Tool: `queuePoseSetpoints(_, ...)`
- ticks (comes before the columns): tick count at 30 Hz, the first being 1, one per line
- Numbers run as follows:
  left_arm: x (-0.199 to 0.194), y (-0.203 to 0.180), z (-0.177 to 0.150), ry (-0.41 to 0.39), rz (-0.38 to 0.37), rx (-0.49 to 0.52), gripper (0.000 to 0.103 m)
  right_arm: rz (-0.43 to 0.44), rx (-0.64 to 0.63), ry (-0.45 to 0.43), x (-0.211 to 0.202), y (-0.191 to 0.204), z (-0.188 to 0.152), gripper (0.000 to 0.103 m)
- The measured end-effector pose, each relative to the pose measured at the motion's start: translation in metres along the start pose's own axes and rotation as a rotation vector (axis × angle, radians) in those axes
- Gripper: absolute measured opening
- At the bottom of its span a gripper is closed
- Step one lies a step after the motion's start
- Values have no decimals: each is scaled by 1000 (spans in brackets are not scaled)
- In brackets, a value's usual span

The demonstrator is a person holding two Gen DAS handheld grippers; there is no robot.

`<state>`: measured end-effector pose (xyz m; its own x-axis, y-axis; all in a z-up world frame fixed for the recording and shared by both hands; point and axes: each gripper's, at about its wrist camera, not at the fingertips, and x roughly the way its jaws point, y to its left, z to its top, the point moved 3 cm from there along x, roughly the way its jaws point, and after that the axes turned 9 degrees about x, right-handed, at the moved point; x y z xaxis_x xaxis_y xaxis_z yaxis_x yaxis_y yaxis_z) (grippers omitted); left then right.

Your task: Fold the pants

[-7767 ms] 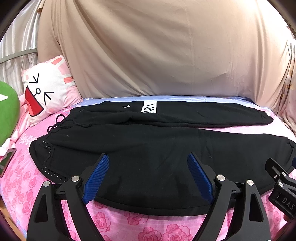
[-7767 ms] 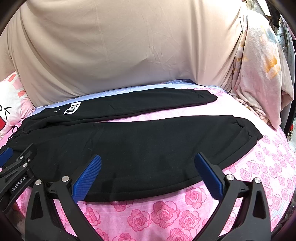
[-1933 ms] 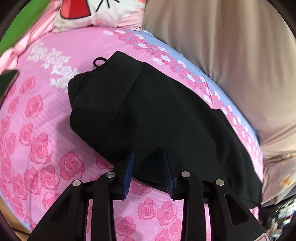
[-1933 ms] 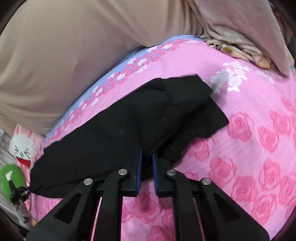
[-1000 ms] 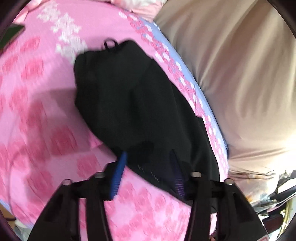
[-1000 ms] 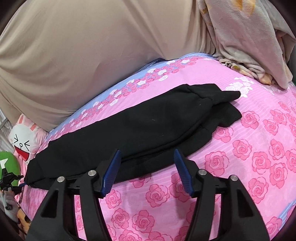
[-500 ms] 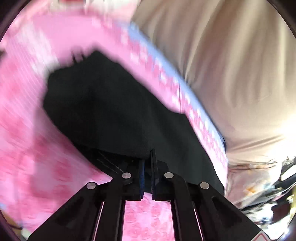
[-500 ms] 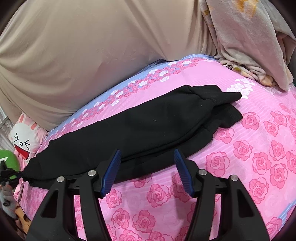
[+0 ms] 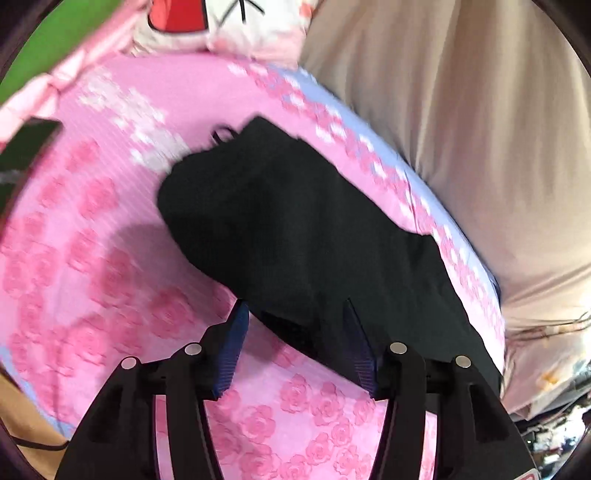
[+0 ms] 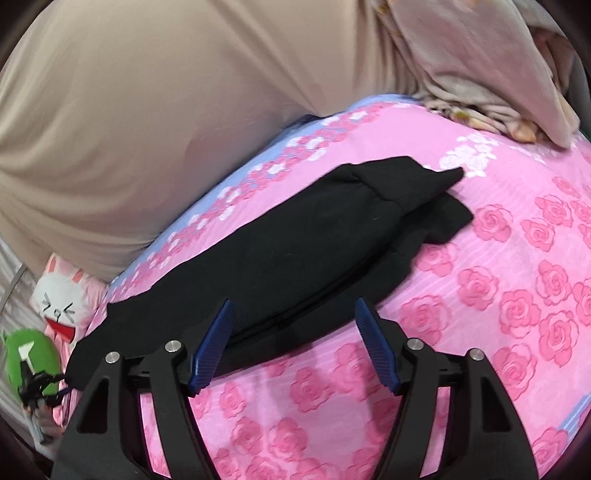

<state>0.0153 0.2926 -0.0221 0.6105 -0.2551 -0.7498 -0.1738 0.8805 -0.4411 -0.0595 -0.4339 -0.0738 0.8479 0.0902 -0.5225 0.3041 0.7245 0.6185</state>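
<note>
A: Pants (image 10: 303, 251) first: where are they, and how do they lie?

B: Black sweatpants, stretched long across the pink rose-print bedsheet (image 10: 517, 295), in front of the beige draped cloth (image 10: 147, 110). One leg looks laid over the other, so the lengthwise fold appears done. In the right wrist view the two cuffs (image 10: 424, 192) sit stacked at the far end, not quite aligned, the lower one poking out toward the roses.

A: And the waist end?

B: The left wrist view shows it: a rounded black bulk with a drawstring loop (image 9: 221, 133) sticking out near the cartoon rabbit cushion (image 9: 221, 22). That picture is motion-blurred, so finer creases cannot be made out.

A: Are the grippers holding anything?

B: No. The left gripper (image 9: 295, 325) has its jaws spread, with the near edge of the cloth lying between the blue pads (image 9: 231, 350), but nothing is pinched. The right gripper (image 10: 293, 325) is likewise released, its jaws apart at the near hem around mid-leg.

A: So what is left?

B: I'd judge roughly halfway. The garment is narrowed but at full length, so the crosswise folds remain, bringing cuffs toward waistband once or twice. Squaring the offset cuffs beforehand would help, since the thick fabric is likely to slide off itself
</note>
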Motion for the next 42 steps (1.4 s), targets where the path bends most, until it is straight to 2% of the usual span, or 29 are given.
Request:
queuePoseSetpoints(6, -6, 10, 6, -13, 25, 8, 51, -48, -9, -11, 22, 0, 27, 66)
queuePoseSetpoints(7, -1, 4, 6, -13, 38, 23, 51, -54, -17, -12, 26, 0, 30, 58)
queuePoseSetpoints(10, 18, -13, 5, 11, 64, 64, 51, -84, -70, -17, 30, 5, 39, 8)
queuePoseSetpoints(15, 31, -5, -1, 53, 109, 54, 51, -49, -137, -106, -18, 19, 33, 7)
queuePoseSetpoints(19, 27, 4, -4, 48, 78, 29, 51, -166, -105, -31, -3, -15, 19, 7)
queuePoseSetpoints(23, 10, 19, 1, -12, 51, -34, 52, -171, -75, -47, -6, -20, 16, 12)
queuePoseSetpoints(26, 1, 33, 6, -32, 54, -79, 59, -149, -65, -57, -11, -15, 13, 13)
queuePoseSetpoints(29, 2, 50, 13, -39, 38, -143, 60, -114, -72, -60, -12, -4, 6, 16)
queuePoseSetpoints(31, 11, 54, 21, -23, -4, -172, 60, -100, -79, -56, -9, 3, 0, 20)
queuePoseSetpoints(32, 15, 52, 26, -18, -29, -164, 51, -93, -83, -50, -5, 8, -3, 24)
queuePoseSetpoints(33, 17, 46, 34, -20, -31, -127, 18, -90, -85, -47, -3, 10, -6, 27)
queuePoseSetpoints(34, 13, 40, 42, -38, -8, -88, 3, -91, -88, -48, -2, 13, -7, 27)
queuePoseSetpoints(37, -13, 22, 62, -146, -21, -9, 4, -63, -93, -81, -6, 22, -9, 27)
queuePoseSetpoints(38, -16, 20, 66, -156, 7, 8, 4, -66, -96, -90, -8, 22, -9, 30)
queuePoseSetpoints(40, 0, 26, 68, -113, 135, 53, 6, -91, -91, -91, -6, 15, -7, 39)
queuePoseSetpoints(41, 15, 34, 66, -69, 189, 51, 7, -108, -72, -83, -5, 7, -5, 40)
queuePoseSetpoints(42, 32, 45, 59, -11, 210, 26, 8, -114, -45, -72, -4, 1, -4, 40)
